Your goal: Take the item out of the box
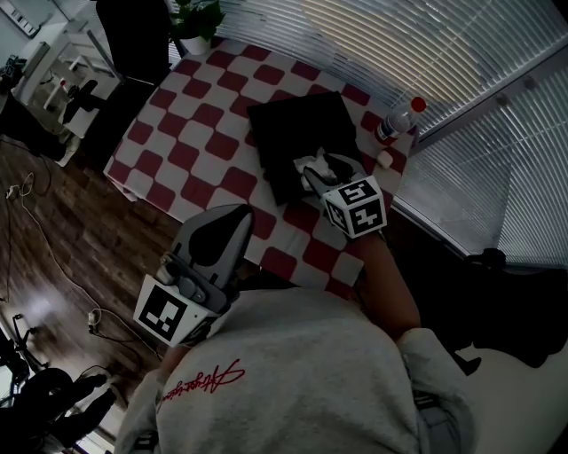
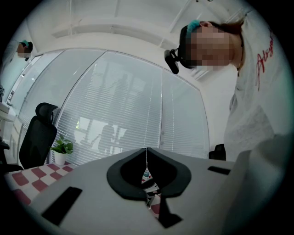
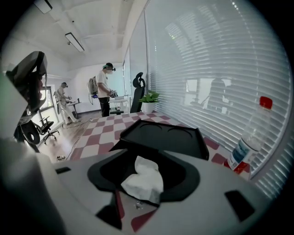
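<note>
A black box [image 1: 302, 133] lies open and flat on the red-and-white checked table [image 1: 186, 133]. At its near corner rests a crumpled white tissue [image 1: 311, 163]. My right gripper [image 1: 319, 168] is right at it. In the right gripper view the tissue [image 3: 144, 181] sits loosely in the hollow between the two jaws of the right gripper [image 3: 143, 160], which stand apart, with the black box [image 3: 161, 135] just beyond. My left gripper [image 1: 232, 220] hangs close to my body off the table's near edge. Its jaws meet in a thin line in the left gripper view [image 2: 147, 152], and nothing is between them.
A clear bottle with a red cap [image 1: 397, 122] stands at the table's right edge by the window blinds [image 1: 426, 44]; it also shows in the right gripper view [image 3: 250, 137]. A potted plant [image 1: 195, 22] sits at the far corner. People stand across the room [image 3: 103, 89].
</note>
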Demonstrator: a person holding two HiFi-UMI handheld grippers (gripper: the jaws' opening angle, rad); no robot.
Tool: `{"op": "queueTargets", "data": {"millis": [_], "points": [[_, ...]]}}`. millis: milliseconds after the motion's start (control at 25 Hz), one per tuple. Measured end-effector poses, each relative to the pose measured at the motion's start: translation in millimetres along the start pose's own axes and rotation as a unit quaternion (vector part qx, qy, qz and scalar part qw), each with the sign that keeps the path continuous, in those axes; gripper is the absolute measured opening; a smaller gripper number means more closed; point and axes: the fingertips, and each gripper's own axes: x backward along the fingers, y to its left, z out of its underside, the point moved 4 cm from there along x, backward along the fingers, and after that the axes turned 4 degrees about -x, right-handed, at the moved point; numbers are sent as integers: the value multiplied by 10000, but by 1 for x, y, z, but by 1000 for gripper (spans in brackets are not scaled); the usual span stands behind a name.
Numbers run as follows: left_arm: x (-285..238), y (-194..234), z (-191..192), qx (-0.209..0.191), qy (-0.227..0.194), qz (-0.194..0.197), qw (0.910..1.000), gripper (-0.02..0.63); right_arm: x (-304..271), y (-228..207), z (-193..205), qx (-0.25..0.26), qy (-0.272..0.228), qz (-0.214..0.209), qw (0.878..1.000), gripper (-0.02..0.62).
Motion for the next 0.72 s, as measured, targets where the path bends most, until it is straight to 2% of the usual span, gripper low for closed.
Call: {"op": "queueTargets", "data": {"millis": [160, 720], "points": [[0, -1, 1, -3, -5, -15, 10000, 17, -4, -2, 1, -93, 44, -64, 9999, 199], [-2, 0, 2, 18, -7, -27, 10000, 17, -21, -9, 16, 154, 538, -20, 9984, 199]]}}
